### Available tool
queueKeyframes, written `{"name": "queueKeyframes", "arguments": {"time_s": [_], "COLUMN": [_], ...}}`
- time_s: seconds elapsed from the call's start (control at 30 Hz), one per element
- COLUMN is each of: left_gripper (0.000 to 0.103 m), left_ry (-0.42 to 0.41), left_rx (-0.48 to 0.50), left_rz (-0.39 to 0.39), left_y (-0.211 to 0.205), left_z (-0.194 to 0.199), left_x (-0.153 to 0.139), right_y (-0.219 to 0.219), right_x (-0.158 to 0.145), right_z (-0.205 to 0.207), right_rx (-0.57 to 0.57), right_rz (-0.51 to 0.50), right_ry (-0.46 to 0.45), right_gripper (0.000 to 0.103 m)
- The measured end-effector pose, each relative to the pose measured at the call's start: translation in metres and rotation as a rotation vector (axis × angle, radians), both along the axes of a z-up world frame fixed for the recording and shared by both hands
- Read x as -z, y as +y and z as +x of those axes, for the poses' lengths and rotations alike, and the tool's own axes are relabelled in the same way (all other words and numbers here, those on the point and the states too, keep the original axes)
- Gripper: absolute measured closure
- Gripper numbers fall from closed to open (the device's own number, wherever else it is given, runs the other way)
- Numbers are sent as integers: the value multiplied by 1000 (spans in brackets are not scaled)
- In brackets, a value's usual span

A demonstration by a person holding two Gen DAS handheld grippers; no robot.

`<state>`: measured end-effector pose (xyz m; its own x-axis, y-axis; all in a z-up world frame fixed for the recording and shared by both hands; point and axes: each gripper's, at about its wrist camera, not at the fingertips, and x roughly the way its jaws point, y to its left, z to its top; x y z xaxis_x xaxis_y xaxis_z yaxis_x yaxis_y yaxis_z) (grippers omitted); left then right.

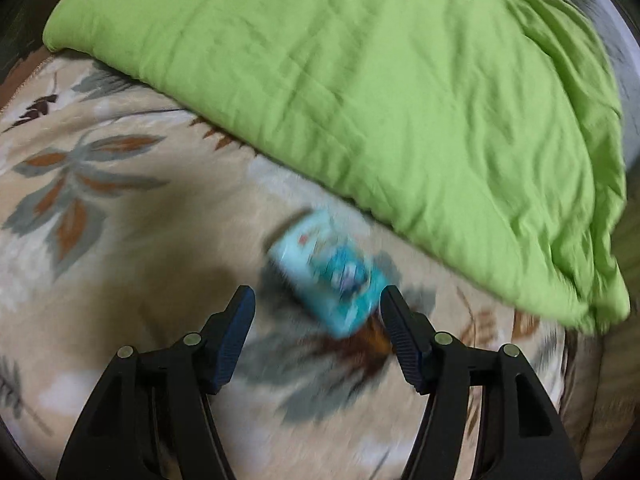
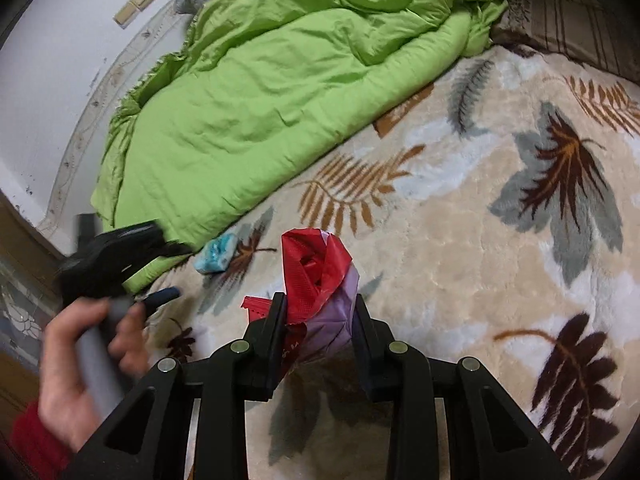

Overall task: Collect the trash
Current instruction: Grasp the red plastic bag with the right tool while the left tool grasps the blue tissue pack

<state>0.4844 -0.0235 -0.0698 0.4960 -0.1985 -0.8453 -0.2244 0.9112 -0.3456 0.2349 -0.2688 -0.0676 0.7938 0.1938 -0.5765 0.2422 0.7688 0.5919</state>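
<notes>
A crumpled teal snack packet lies on the leaf-patterned blanket, blurred, just ahead of and between the tips of my left gripper. That gripper is open and its pads do not touch the packet. In the right wrist view my right gripper is shut on a bunched red wrapper with a pale purple piece under it. The teal packet also shows there, to the left, with a hand holding the left gripper beside it.
A rumpled green quilt covers the far side of the bed, its edge close behind the teal packet. The same quilt runs along a white wall. A striped pillow lies at the far right.
</notes>
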Motion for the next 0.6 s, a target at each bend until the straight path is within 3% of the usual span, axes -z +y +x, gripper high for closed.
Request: {"name": "queueKeyframes", "arguments": {"time_s": [0.1, 0.2, 0.27, 0.33, 0.37, 0.4, 0.5, 0.6], "left_gripper": [26, 23, 23, 23, 26, 40, 66, 73], "left_ry": [27, 69, 108, 81, 71, 45, -10, -46], "left_rx": [-23, -47, -5, 93, 120, 134, 186, 221], "left_rz": [30, 81, 122, 241, 271, 286, 296, 259], "left_y": [-10, -19, -27, -42, -46, -46, -36, -17], "left_z": [24, 39, 46, 44, 42, 36, 20, -1], "left_x": [8, 20, 33, 37, 38, 37, 33, 29], "right_y": [-4, -8, -9, -9, -8, -8, -6, -5], "right_x": [-5, -6, -6, -6, -6, -6, -6, -9], "right_z": [-3, -3, -3, -3, -2, -2, -1, -2], "right_rx": [9, 14, 11, 11, 10, 10, 3, 4], "right_rz": [8, 29, 36, 31, 28, 27, 22, 11], "right_ry": [-23, -32, -31, -32, -31, -31, -30, -38], "right_gripper": [70, 70, 70, 70, 70, 70, 70, 70]}}
